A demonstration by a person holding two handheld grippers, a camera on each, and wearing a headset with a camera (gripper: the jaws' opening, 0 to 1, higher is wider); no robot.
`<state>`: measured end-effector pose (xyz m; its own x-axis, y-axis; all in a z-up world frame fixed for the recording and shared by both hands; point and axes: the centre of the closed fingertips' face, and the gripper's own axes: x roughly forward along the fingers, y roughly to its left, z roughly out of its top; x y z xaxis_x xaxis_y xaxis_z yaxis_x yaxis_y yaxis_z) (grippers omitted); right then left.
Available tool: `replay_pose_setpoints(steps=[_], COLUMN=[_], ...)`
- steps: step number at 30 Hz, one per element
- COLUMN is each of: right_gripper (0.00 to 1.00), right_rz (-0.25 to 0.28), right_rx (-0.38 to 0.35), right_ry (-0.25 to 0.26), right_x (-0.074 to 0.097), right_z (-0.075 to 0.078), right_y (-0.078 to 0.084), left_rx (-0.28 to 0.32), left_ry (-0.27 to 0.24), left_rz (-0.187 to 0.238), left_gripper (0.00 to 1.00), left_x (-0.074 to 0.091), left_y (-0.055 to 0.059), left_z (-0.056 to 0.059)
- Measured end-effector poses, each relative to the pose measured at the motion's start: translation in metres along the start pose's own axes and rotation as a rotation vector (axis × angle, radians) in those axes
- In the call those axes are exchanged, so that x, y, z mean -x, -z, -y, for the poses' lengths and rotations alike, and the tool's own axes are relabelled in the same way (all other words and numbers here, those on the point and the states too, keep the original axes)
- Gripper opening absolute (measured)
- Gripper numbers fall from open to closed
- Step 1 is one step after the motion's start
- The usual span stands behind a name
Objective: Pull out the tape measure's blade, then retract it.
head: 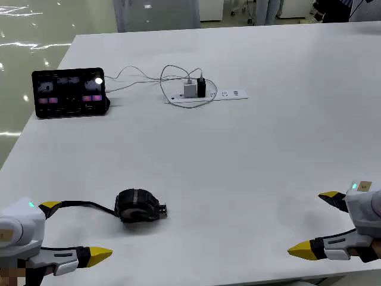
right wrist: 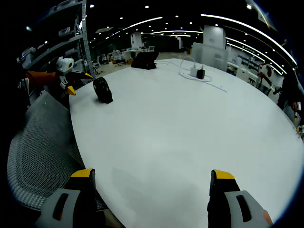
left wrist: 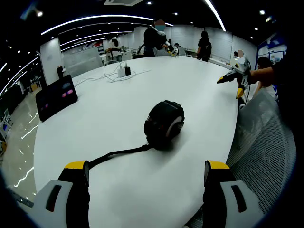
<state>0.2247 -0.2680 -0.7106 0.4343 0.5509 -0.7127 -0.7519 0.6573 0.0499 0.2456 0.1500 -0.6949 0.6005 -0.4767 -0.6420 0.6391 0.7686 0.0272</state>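
Left claw (head: 77, 229) wide open, empty; tape measure (head: 138, 205) lies just ahead on the table (head: 268, 149). Right claw (head: 312, 222) also open, empty, well apart. Clamp the case squarely, not the strap (head: 77, 204).

Open table (head: 256, 161) lies ahead of you on the right; the tape measure (head: 138, 205) and strap (head: 77, 204) obstruct your left.

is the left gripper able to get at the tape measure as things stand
Probably yes: the left gripper is open, and the tape measure lies just ahead on the table, only its strap trailing toward the jaws.
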Motion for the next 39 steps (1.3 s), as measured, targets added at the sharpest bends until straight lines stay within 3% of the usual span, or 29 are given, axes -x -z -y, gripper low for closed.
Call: replay_pose_setpoints(steps=[15, 19, 21, 28, 39], right_gripper=[0.99, 0.99, 0.99, 0.99, 0.99], right_rz=[-0.005, -0.011, -0.014, 0.009, 0.008], right_rx=[-0.02, -0.017, -0.012, -0.003, 0.039], right_ry=[-0.01, -0.008, -0.005, -0.008, -0.03], right_x=[0.001, 0.0, 0.0, -0.001, -0.004], right_z=[0.001, 0.003, 0.004, 0.008, 0.012], right_y=[0.003, 0.005, 0.006, -0.004, -0.014], left_rx=[-0.003, -0.009, -0.036, -0.041, -0.13], left_ry=[0.01, 0.026, 0.05, 0.081, 0.144], left_rz=[-0.005, 0.006, 0.052, -0.003, -0.055], left_gripper=[0.99, 0.99, 0.99, 0.99, 0.99], left_x=[0.002, 0.002, 0.002, -0.002, -0.007], left_y=[0.0, -0.003, -0.011, -0.009, -0.024], left_z=[0.001, 0.002, 0.005, 0.004, -0.001])
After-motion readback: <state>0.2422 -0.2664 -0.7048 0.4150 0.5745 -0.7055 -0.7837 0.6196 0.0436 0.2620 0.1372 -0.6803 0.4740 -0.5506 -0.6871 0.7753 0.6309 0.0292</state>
